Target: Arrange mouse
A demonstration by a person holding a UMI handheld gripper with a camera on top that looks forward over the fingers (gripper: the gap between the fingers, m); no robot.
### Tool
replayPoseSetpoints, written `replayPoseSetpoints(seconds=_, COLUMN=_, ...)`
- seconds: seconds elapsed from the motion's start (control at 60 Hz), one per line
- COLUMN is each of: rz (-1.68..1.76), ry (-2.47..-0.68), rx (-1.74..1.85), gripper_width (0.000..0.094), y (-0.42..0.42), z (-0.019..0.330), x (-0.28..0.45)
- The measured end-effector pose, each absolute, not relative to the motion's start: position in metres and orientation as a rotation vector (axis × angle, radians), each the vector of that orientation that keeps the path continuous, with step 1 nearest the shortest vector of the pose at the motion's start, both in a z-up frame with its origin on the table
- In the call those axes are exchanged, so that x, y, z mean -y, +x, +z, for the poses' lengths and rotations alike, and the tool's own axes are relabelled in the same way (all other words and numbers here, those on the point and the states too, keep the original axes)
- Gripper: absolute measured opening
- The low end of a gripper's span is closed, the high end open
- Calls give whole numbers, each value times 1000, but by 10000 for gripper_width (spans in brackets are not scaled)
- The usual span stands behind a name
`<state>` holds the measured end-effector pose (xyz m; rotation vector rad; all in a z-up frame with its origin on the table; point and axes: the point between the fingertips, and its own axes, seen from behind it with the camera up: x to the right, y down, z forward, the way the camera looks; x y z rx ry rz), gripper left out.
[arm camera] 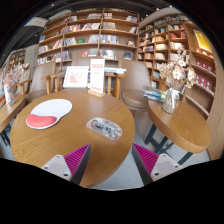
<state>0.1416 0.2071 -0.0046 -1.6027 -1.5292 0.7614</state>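
Observation:
A grey patterned mouse (104,127) lies on the round wooden table (70,140), to the right of its middle. A white and red mouse pad (48,112) lies on the same table, to the left of the mouse. My gripper (111,162) is open and empty. Its two fingers with pink pads (75,160) stand wide apart above the table's near edge. The mouse lies ahead of the fingers, between their lines, and apart from them.
A second round table (180,122) at the right carries a vase with flowers (175,92) and books. A white sign (76,76) and a standing card (96,74) stand at the far edge. Chairs and bookshelves (95,35) line the back.

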Motion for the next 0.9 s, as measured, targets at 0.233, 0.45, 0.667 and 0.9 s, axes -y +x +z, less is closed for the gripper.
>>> replayPoseSetpoints(seconds=0.233, rz=795, ry=-1597, rx=1547, gripper_width=854, y=95, z=-10, x=-216)
replayPoseSetpoints(seconds=0.45, rz=812, ry=-1600, rx=1578, gripper_width=851, y=50, z=-12, x=-218)
replayPoseSetpoints(seconds=0.667, rz=827, ry=-1662, rx=1568, gripper_width=732, y=23, z=-16, x=-221)
replayPoseSetpoints(seconds=0.9, rz=762, ry=-1667, rx=1610, gripper_width=467, y=16, z=-15, x=-222)
